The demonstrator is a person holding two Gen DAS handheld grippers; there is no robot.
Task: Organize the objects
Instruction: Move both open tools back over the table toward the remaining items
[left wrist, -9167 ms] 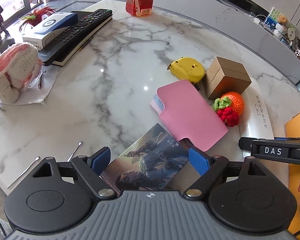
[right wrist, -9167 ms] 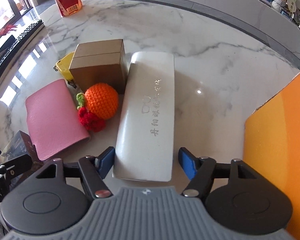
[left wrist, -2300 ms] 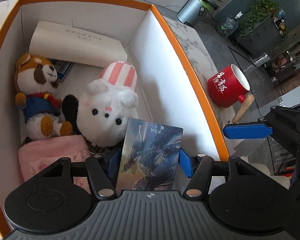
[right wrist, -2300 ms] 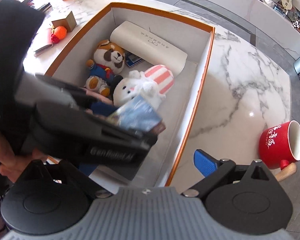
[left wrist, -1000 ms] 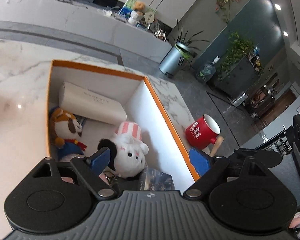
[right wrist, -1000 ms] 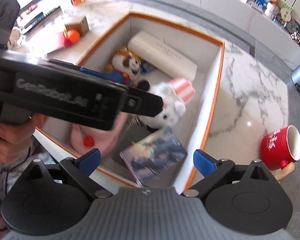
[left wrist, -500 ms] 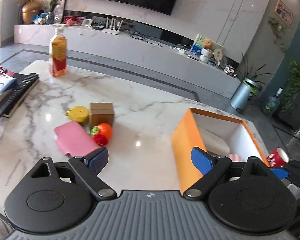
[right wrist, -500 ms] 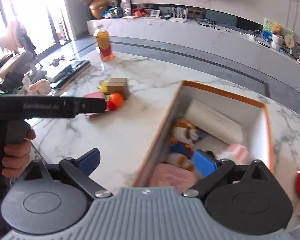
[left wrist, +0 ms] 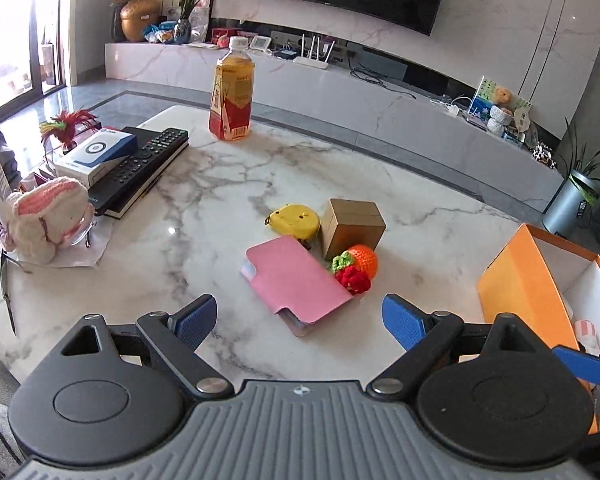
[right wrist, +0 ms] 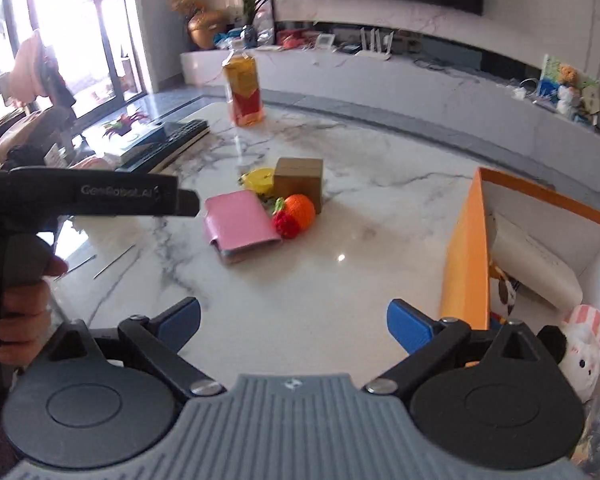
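Note:
A pink wallet point(left wrist: 296, 280) point(right wrist: 239, 224) lies mid-table beside a crocheted orange fruit point(left wrist: 356, 266) point(right wrist: 296, 214), a brown cardboard box point(left wrist: 352, 226) point(right wrist: 299, 182) and a yellow tape measure point(left wrist: 296, 220) point(right wrist: 258, 179). The orange storage box point(left wrist: 528, 280) point(right wrist: 466, 256) stands at the right, holding a white case point(right wrist: 532, 260) and a white plush rabbit point(right wrist: 584, 352). My left gripper point(left wrist: 298, 322) hovers open and empty just short of the wallet. My right gripper point(right wrist: 294, 326) is open and empty over bare marble, next to the box's left wall.
A drink bottle point(left wrist: 233, 92) stands at the table's far side. A remote point(left wrist: 140, 164), a small white-and-blue box point(left wrist: 98, 154) and a pink knitted toy point(left wrist: 48, 216) occupy the left edge. A hand point(right wrist: 16, 308) holds the left gripper's handle.
The picture card went from my left gripper into the orange box, and that gripper opened. Both grippers have since pulled back and swung left, facing the objects on the marble.

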